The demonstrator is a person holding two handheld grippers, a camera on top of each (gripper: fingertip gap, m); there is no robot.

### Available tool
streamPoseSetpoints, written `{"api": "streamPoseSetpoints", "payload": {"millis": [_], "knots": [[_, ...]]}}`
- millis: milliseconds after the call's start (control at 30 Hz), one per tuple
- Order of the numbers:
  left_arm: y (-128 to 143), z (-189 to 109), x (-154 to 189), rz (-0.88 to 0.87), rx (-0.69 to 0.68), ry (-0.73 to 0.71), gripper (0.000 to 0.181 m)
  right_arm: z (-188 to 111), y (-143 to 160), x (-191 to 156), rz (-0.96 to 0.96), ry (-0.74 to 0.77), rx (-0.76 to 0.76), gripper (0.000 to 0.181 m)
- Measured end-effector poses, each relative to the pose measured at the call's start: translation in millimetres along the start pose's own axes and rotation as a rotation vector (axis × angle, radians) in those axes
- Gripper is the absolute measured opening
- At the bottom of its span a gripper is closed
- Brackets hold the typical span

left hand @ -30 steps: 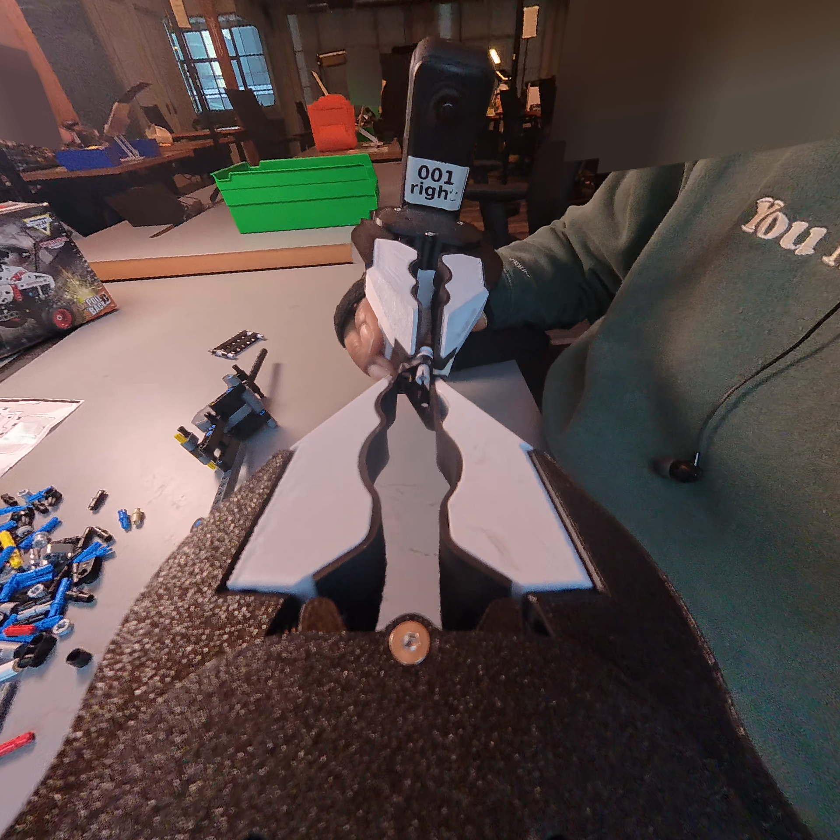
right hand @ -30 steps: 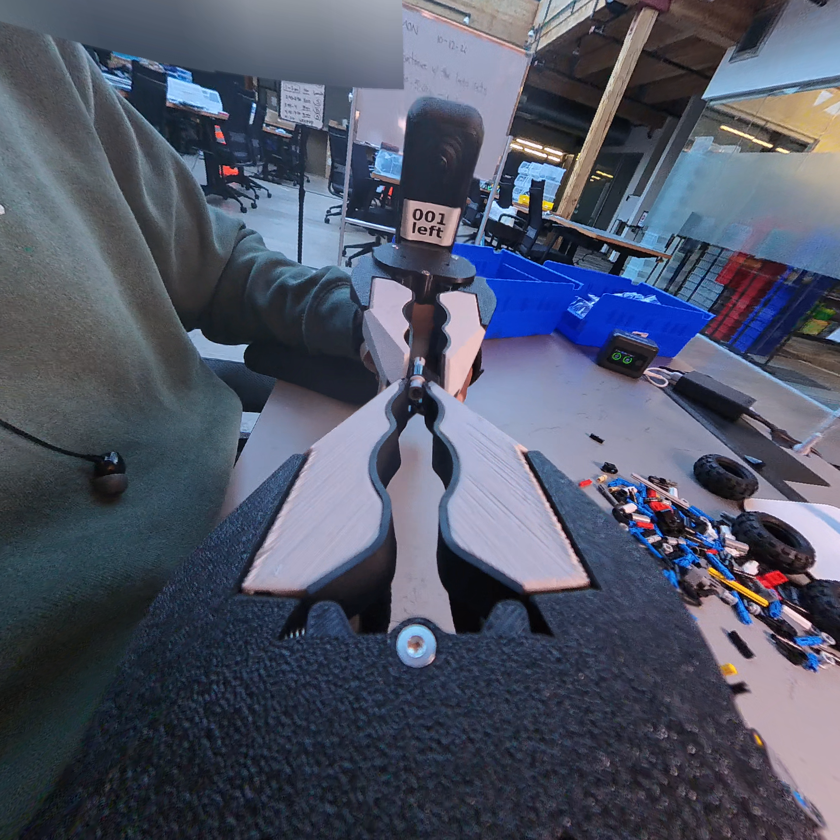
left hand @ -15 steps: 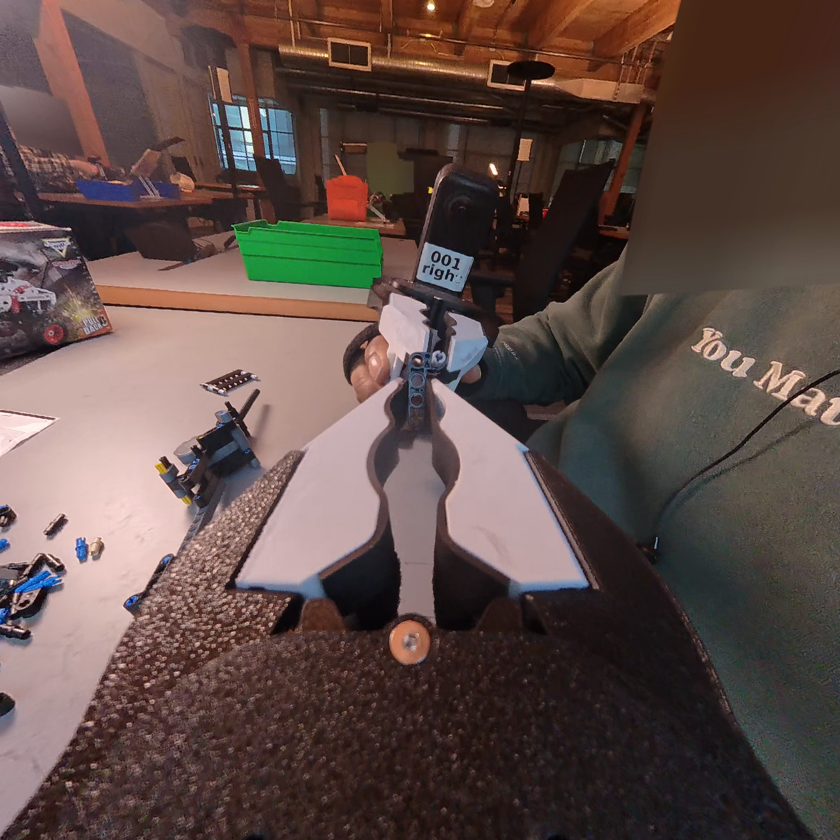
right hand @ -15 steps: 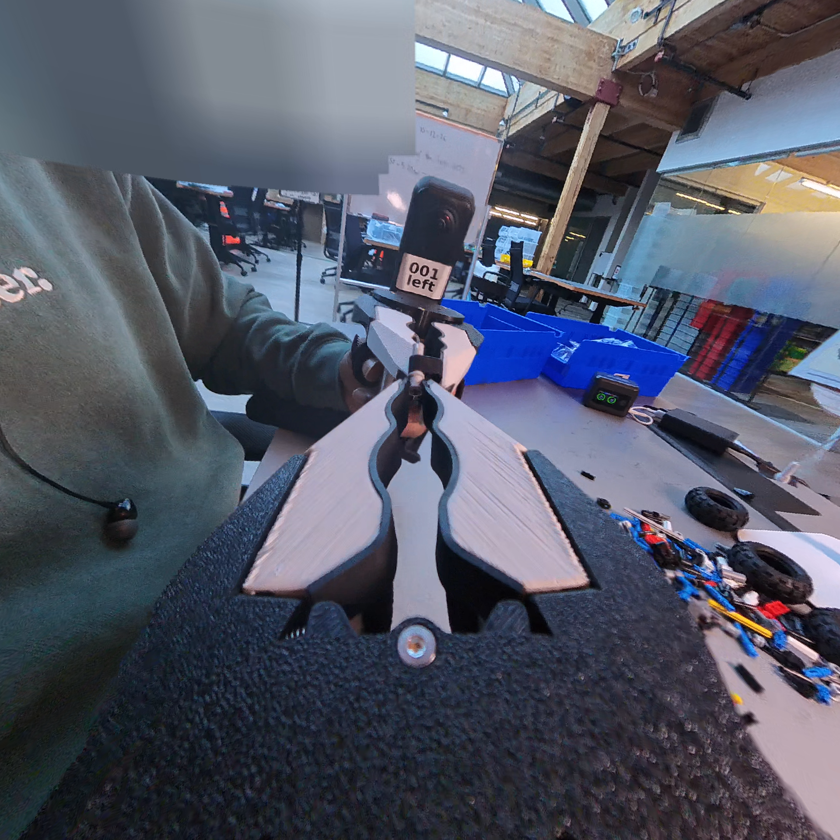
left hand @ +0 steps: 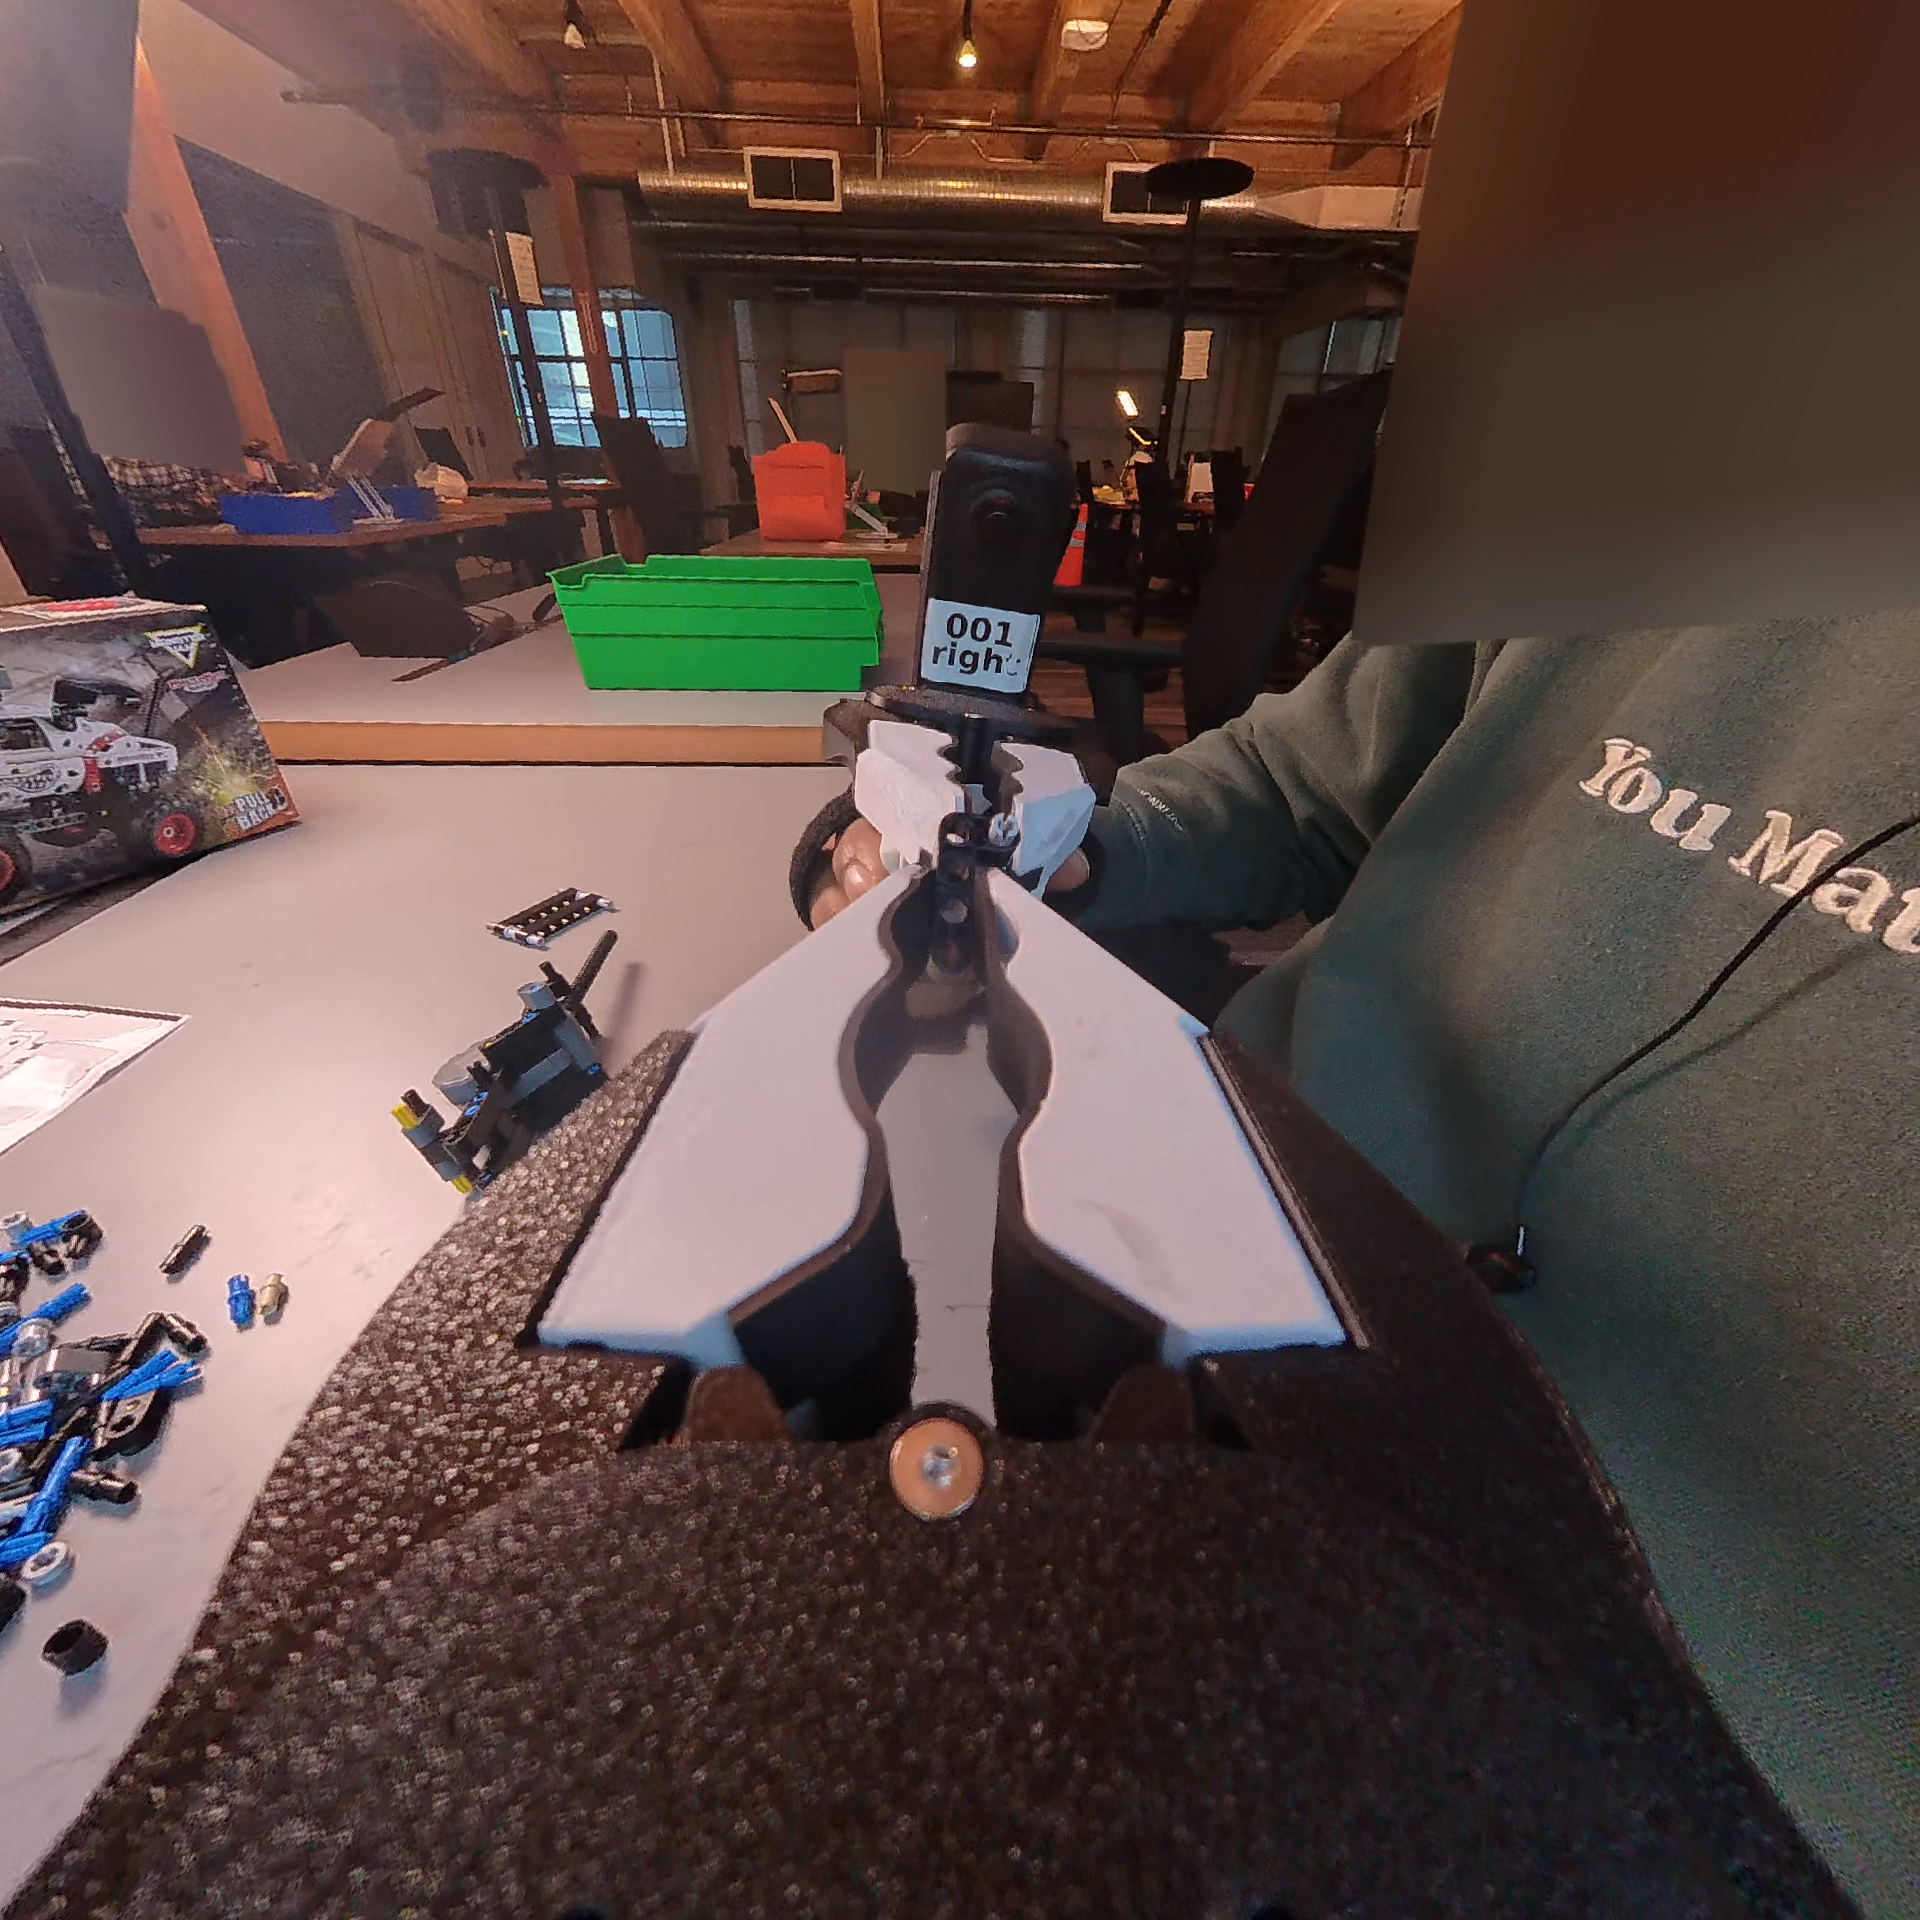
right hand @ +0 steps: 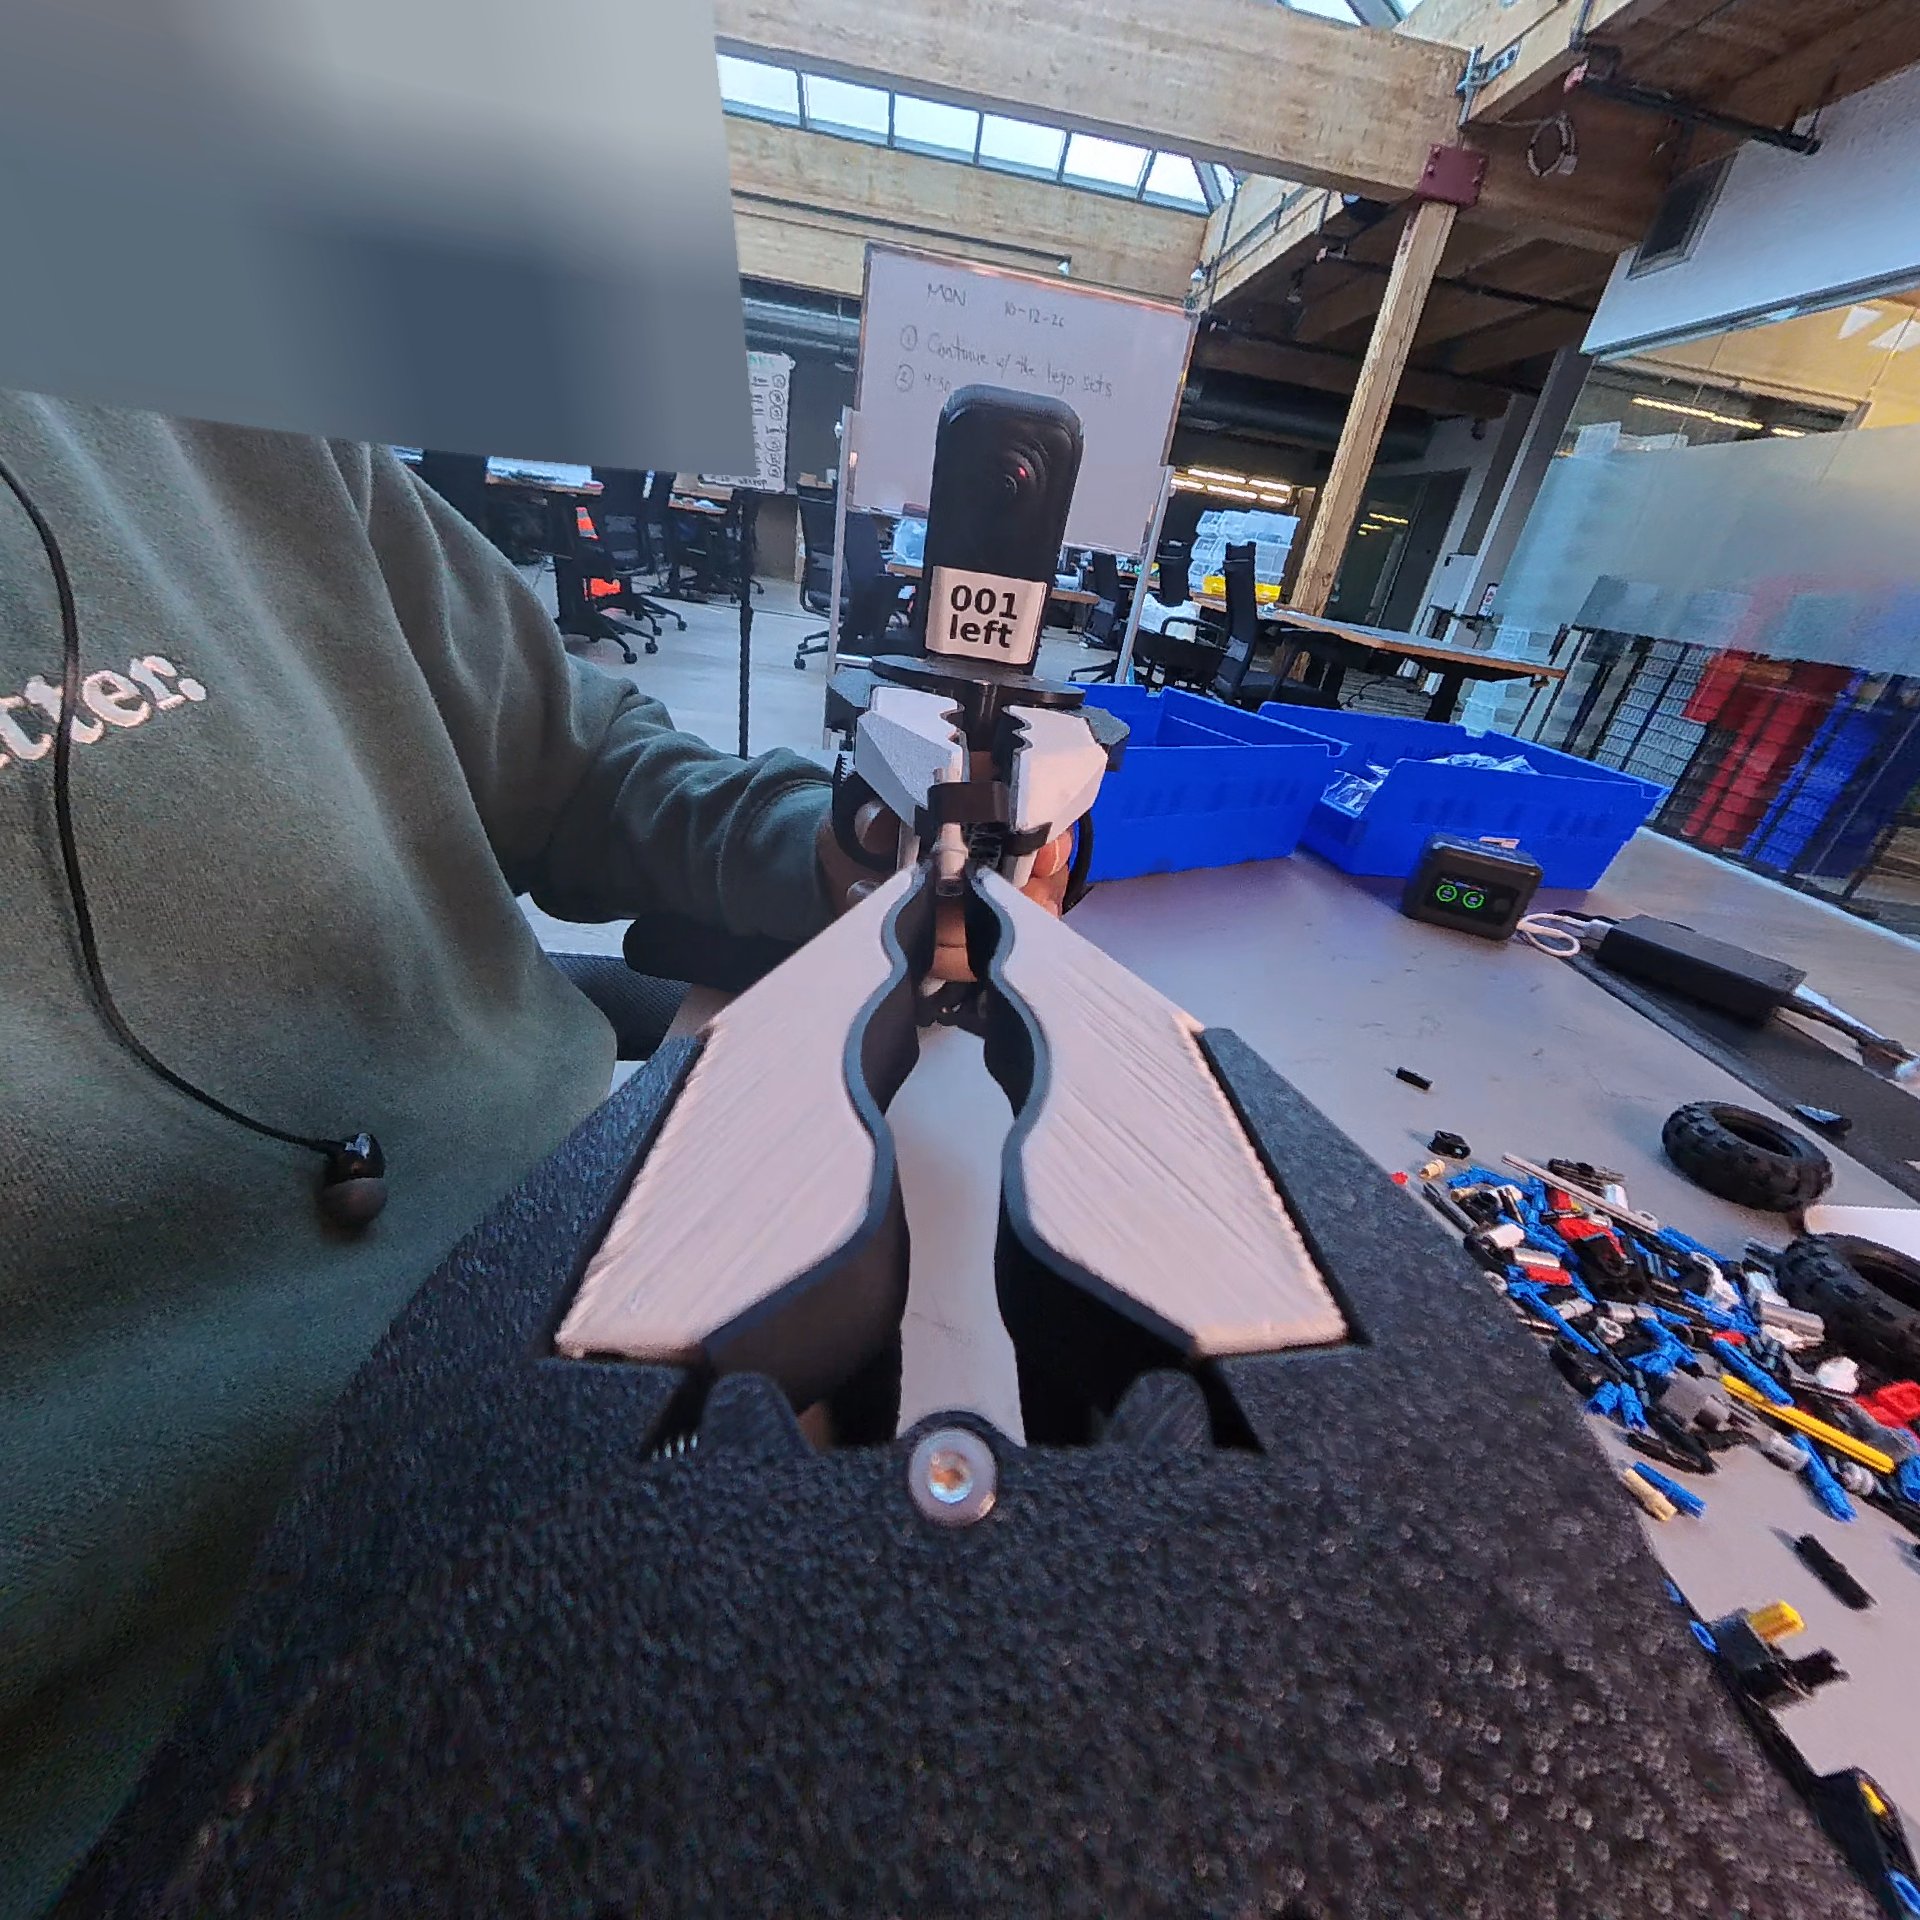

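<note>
My left gripper [left hand: 954,891] is shut on a small black beam with holes [left hand: 951,868] and holds it upright, well above the grey table [left hand: 343,966]. My right gripper [right hand: 951,883] faces it tip to tip and is shut on a small grey pin piece [right hand: 945,864]. The right gripper [left hand: 971,805] shows straight ahead in the left wrist view, with the pin [left hand: 1000,827] meeting the top of the beam. The left gripper [right hand: 977,805] shows ahead in the right wrist view. A person in a green sweatshirt [left hand: 1558,987] holds both grippers.
A part-built black and grey model [left hand: 509,1081] and loose blue and black parts [left hand: 62,1382] lie to the left, with a set box [left hand: 104,748] and green bins [left hand: 717,634] behind. Tyres [right hand: 1745,1153], a parts pile [right hand: 1662,1320] and blue bins [right hand: 1455,810] show in the right wrist view. Left and right tips are no more than a few centimetres apart.
Both grippers have risen from near the table and tilted upward, staying tip to tip. Both have stayed shut on their pieces.
</note>
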State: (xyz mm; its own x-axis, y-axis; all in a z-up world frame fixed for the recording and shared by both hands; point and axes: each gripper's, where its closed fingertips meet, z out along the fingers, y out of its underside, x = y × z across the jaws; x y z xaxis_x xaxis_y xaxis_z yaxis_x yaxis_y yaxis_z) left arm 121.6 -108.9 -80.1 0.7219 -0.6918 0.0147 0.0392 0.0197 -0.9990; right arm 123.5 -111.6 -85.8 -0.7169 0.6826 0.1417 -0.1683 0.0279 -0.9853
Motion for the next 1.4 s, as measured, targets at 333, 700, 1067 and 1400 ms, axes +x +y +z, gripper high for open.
{"api": "streamPoseSetpoints", "payload": {"millis": [333, 700, 1067, 1400], "knots": [[-55.1, -57.3, -30.3, -0.002, 0.209, -0.149, 0.006, -4.1, 39.4, 42.8, -0.008, 0.164, -0.201, 0.005], [22.3, -77.8, -118.3, 0.015, -0.150, -0.611, 0.007, 6.6, 128.2, 194.9, -0.184, 0.387, -0.884, 0.006], [19.8, -76.0, -112.2, 0.006, -0.123, -0.575, 0.007, 17.2, 122.1, 234.3, -0.192, 0.413, -0.880, 0.027], [-18.9, -123.5, -119.9, 0.130, -0.159, -0.765, 0.006, -37.7, 76.7, 186.9, -0.189, 0.465, -0.728, 0.026]]}}
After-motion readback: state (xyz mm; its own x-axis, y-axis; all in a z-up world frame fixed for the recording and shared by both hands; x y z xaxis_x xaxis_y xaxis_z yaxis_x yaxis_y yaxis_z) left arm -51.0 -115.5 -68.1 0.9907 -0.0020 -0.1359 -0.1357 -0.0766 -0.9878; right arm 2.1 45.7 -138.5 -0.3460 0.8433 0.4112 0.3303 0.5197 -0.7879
